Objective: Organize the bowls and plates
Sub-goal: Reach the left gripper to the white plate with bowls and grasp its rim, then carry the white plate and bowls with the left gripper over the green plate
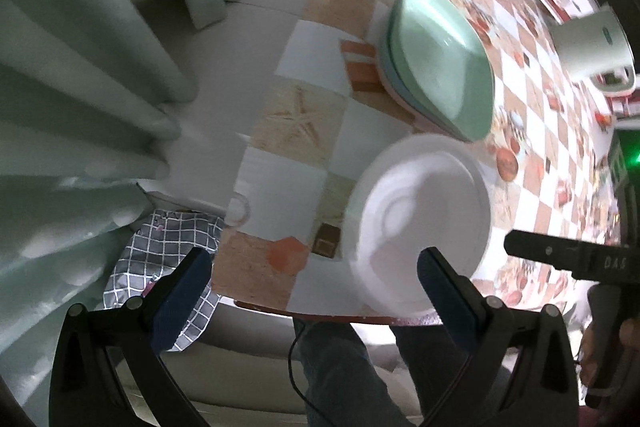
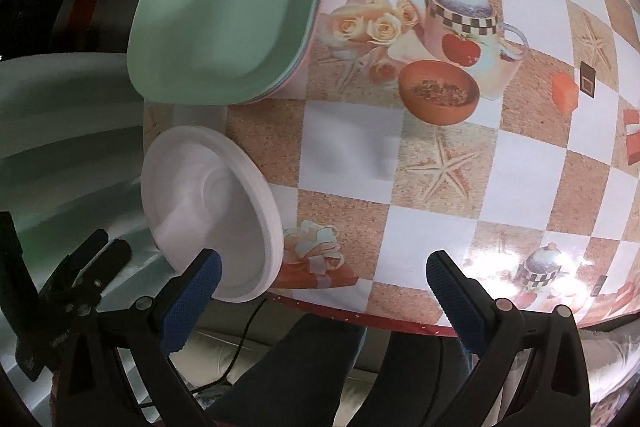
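**Both jaws spread, nothing held**

Jaws of my left gripper (image 1: 314, 273) and right gripper (image 2: 324, 277) gape, empty. White plates (image 2: 212, 215) sit stacked at the table's (image 2: 400, 155) near left edge; green plates (image 2: 224, 23) stacked just beyond them, apart.

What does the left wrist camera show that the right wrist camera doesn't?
Only the left wrist view shows the curtain, a checked cloth below the table edge and a white kettle at the far side. Only the right wrist view shows the printed teapot and printed bowl on the tablecloth. Both show the green plate stack, the white plate stack near the table edge, and open grippers.
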The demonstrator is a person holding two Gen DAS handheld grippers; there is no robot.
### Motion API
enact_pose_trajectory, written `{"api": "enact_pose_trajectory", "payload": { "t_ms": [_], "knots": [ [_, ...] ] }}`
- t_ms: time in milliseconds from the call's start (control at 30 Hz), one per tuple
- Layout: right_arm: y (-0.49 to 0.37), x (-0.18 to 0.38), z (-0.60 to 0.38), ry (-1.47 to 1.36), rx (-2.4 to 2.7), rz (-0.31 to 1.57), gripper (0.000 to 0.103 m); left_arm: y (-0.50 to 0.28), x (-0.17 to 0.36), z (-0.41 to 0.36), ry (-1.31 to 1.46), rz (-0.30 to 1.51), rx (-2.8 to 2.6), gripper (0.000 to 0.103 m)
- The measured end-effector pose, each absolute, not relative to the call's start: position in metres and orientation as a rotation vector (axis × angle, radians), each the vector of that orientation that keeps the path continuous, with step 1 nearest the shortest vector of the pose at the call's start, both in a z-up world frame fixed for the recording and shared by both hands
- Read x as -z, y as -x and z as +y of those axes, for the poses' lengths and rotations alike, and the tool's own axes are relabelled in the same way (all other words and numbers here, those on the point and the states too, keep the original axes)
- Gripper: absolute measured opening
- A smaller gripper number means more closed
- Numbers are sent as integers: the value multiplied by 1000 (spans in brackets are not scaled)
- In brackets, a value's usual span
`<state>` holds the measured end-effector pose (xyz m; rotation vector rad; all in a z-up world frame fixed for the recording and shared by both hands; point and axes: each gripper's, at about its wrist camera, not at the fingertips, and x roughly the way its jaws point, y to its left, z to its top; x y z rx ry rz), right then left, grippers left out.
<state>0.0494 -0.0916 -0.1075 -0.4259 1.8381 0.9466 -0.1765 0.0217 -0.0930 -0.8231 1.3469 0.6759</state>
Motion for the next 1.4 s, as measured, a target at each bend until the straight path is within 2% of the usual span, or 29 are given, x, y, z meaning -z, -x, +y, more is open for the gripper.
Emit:
{"api": "enact_pose_trajectory", "payload": {
  "t_ms": [1033,1200,1300,1367,1400],
  "knots": [
    [6,144,-62,374,-984,1923,103,130,139,8,710,1497,-640,102],
    [8,145,-58,372,-1004,1928,103,123,147,7,735,1516,-603,93],
    [9,142,-55,367,-1020,1925,103,116,153,7,745,1538,-578,79],
    [7,141,-54,364,-1029,1921,92,114,154,6,747,1541,-572,74],
    [7,141,-53,359,-1034,1925,78,113,155,6,752,1539,-572,73]
  ]
}}
